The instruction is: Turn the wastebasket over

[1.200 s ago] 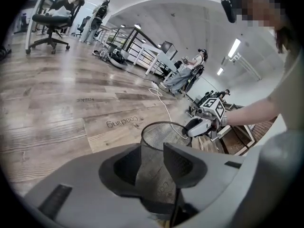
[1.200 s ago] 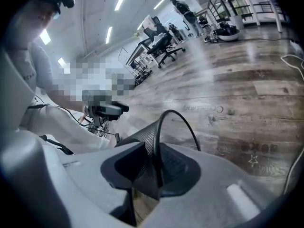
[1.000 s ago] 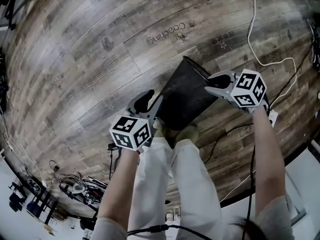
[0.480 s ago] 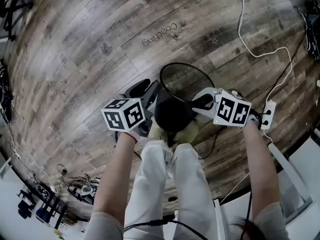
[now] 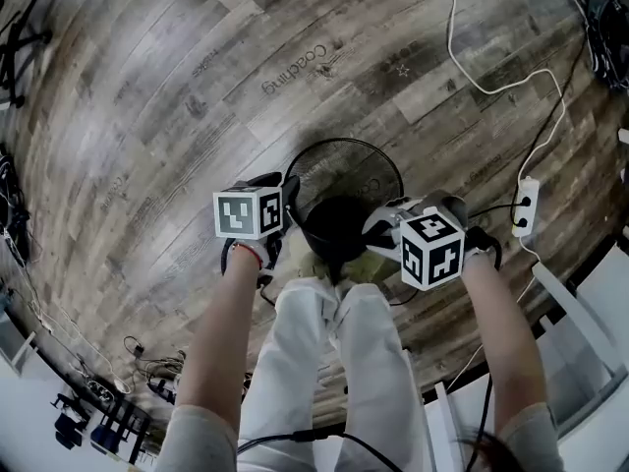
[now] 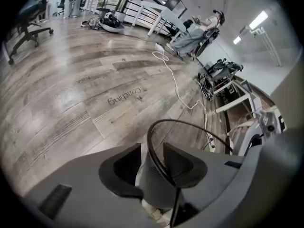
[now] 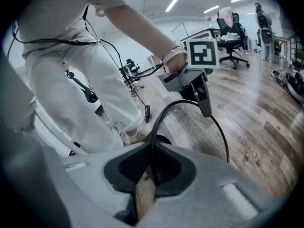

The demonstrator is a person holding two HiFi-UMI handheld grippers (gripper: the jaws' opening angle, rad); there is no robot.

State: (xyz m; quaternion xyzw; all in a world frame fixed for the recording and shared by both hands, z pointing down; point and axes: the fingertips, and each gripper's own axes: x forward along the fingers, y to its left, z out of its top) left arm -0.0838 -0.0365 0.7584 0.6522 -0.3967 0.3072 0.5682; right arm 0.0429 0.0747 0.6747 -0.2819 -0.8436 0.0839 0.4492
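At centre of the head view, the round black wire-mesh wastebasket (image 5: pixel 344 180) stands mouth-up on grainy floor planks (image 5: pixel 147 116). Its mesh wall is clamped by the left gripper (image 5: pixel 287 197). The right gripper (image 5: pixel 379 226), jaws just closing, pinches its thin rim.

Worn grey-brown plank floor (image 5: pixel 147 87) with printed lettering (image 5: pixel 295 67); white cable (image 5: pixel 451 28) trailing to power strip (image 5: pixel 524 207); office chair (image 6: pixel 28 13), desks (image 6: pixel 156 18) beyond; ceiling strip lights (image 7: pixel 172 4) lit

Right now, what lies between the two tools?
The wastebasket, mouth up, in the head view. The left tool grips one side of its rim; the right tool, jaws just closing, pinches the other.
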